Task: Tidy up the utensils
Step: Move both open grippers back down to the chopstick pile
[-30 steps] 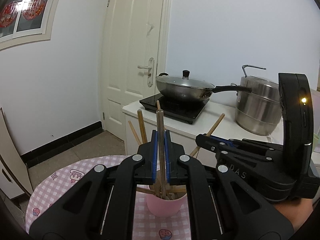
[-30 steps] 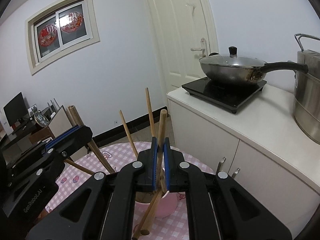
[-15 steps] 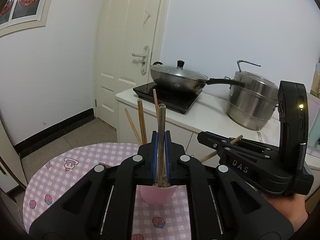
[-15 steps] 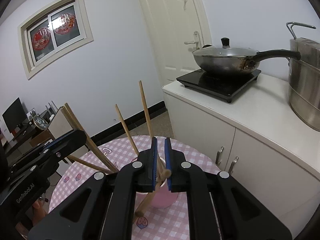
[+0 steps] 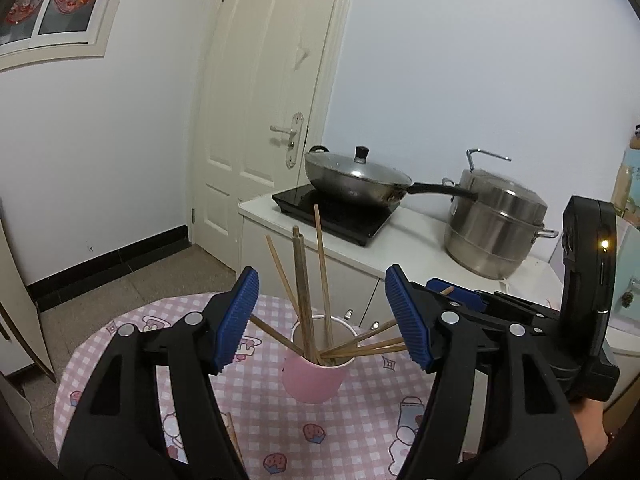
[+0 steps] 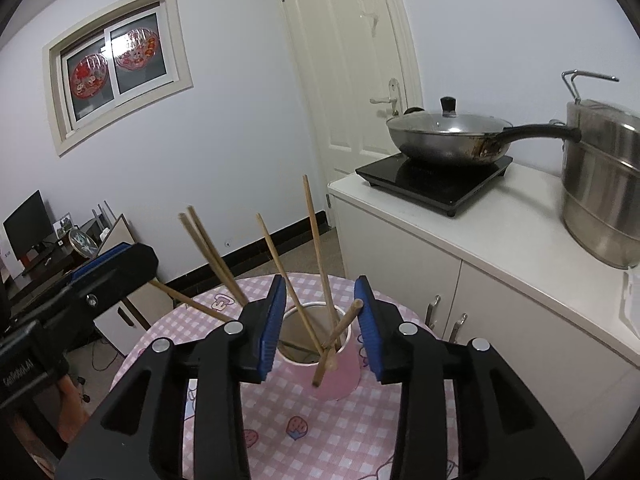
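Lower centre of both views: pink cup (image 5: 313,376) holding chopsticks (image 5: 303,292) | left gripper (image 5: 320,316) spread apart | right gripper (image 6: 320,326) spread apart, empty

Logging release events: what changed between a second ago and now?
Both claws, left and right, opened and let go of their chopsticks, which now stand in the pink cup. Cup, table and wok stayed put.

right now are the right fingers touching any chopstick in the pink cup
Cannot tell. In the right wrist view the right gripper is open, but one chopstick in the pink cup ends right beside a finger.
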The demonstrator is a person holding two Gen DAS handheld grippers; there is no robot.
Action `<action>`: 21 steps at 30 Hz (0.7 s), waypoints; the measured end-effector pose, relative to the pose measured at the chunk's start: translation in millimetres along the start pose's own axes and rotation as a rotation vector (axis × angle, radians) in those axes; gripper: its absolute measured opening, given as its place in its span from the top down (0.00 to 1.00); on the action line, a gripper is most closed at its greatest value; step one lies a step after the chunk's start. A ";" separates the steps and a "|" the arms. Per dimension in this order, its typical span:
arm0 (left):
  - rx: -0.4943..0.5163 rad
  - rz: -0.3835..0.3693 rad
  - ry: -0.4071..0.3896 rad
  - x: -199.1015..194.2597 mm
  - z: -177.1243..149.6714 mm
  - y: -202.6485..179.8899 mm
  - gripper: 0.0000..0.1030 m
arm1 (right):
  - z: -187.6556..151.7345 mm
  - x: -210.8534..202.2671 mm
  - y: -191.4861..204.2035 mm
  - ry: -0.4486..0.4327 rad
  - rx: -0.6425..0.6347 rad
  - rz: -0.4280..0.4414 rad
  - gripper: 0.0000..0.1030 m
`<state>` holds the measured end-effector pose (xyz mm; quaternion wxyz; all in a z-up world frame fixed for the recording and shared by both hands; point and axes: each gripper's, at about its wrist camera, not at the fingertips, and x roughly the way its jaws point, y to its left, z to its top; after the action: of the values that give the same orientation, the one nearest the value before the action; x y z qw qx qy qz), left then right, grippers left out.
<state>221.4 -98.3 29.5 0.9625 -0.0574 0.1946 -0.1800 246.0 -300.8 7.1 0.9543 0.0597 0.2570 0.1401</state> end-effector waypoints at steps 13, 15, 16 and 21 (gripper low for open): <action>0.006 0.010 -0.008 -57.4 -1.6 12.7 0.36 | -5.9 -50.7 40.5 -0.068 -0.060 -0.019 0.61; 0.007 0.011 -0.007 -65.9 -4.0 17.0 0.36 | -8.4 -56.0 47.6 -0.074 -0.070 -0.020 0.60; 0.007 0.013 -0.006 -68.5 -4.5 18.7 0.36 | -9.5 -58.1 50.4 -0.076 -0.072 -0.020 0.60; -0.003 0.019 0.000 -84.5 -11.7 33.0 0.36 | -19.3 -65.0 66.4 -0.076 -0.090 -0.015 0.59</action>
<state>154.9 -37.0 42.7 0.9641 -0.0569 0.1952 -0.1707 166.7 -256.1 33.7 0.9662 0.0202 0.2143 0.1420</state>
